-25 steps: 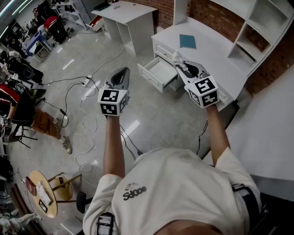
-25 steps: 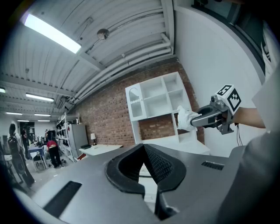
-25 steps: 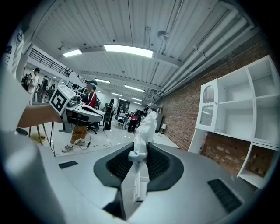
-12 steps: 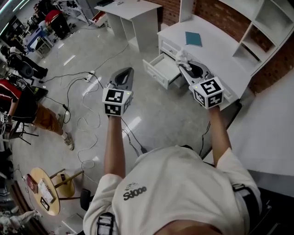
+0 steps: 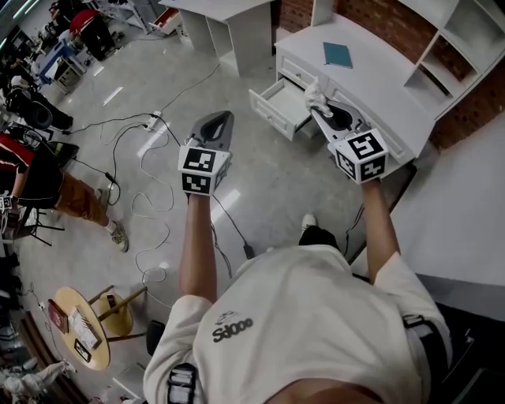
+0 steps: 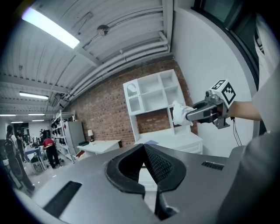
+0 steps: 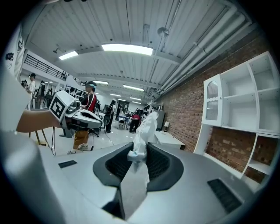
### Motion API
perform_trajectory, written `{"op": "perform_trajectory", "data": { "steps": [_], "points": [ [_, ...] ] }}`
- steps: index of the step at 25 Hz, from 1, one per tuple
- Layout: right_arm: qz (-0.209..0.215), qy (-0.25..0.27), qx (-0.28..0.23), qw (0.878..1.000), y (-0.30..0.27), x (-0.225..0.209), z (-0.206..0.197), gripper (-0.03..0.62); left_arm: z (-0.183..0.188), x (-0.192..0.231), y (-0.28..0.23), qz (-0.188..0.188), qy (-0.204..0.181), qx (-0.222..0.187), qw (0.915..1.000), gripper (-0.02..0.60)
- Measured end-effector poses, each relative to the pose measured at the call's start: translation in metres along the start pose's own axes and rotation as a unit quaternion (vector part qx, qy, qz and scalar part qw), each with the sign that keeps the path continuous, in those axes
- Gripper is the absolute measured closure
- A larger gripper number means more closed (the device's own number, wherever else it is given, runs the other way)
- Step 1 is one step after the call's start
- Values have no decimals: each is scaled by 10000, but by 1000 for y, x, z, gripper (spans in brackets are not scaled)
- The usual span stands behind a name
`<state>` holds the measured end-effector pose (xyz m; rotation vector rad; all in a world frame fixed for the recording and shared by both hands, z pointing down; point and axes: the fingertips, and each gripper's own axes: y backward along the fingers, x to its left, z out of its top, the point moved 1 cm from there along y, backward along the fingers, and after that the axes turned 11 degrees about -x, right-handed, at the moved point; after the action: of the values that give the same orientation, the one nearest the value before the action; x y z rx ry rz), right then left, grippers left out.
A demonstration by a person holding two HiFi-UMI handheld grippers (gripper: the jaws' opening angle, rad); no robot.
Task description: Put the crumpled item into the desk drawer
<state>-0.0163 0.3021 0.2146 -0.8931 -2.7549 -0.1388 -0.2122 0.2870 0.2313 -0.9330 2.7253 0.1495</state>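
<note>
A crumpled white item (image 5: 314, 93) sticks out of my right gripper (image 5: 319, 106), which is shut on it above the front edge of the white desk (image 5: 379, 87). Just to its left the desk drawer (image 5: 278, 106) stands pulled open, and it looks empty. In the right gripper view the crumpled item (image 7: 143, 129) rises from between the pads. My left gripper (image 5: 222, 120) hangs over the floor left of the drawer, its jaws together with nothing between them. From the left gripper (image 6: 142, 147) view I see the right gripper (image 6: 192, 114) holding the white item (image 6: 180, 113).
A teal book (image 5: 338, 54) lies on the desk top. White shelves (image 5: 465, 47) stand at the desk's right against a brick wall. Cables (image 5: 150, 181) trail across the floor. A second white desk (image 5: 225, 20) stands behind. People and chairs are at the far left.
The desk and drawer have slid slightly up and right in the head view. Both grippers keep their hold and spacing. A shoe has appeared below the right arm.
</note>
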Motion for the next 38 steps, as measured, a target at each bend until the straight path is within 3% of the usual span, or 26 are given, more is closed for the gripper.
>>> {"op": "perform_trajectory", "data": {
  "steps": [10, 19, 29, 38],
  "points": [
    [62, 26, -66, 10000, -40, -31, -16, 514, -20, 30, -38, 144, 21, 73, 9999, 568],
    [97, -102, -164, 9998, -105, -145, -57, 514, -37, 49, -158, 296, 19, 289, 9991, 568],
    [525, -198, -75, 9984, -172, -277, -100, 514, -44, 69, -304, 524, 22, 617, 9967, 568],
    [959, -171, 196, 9951, -217, -353, -151, 514, -70, 70, -400, 720, 187, 897, 9932, 568]
  ]
}}
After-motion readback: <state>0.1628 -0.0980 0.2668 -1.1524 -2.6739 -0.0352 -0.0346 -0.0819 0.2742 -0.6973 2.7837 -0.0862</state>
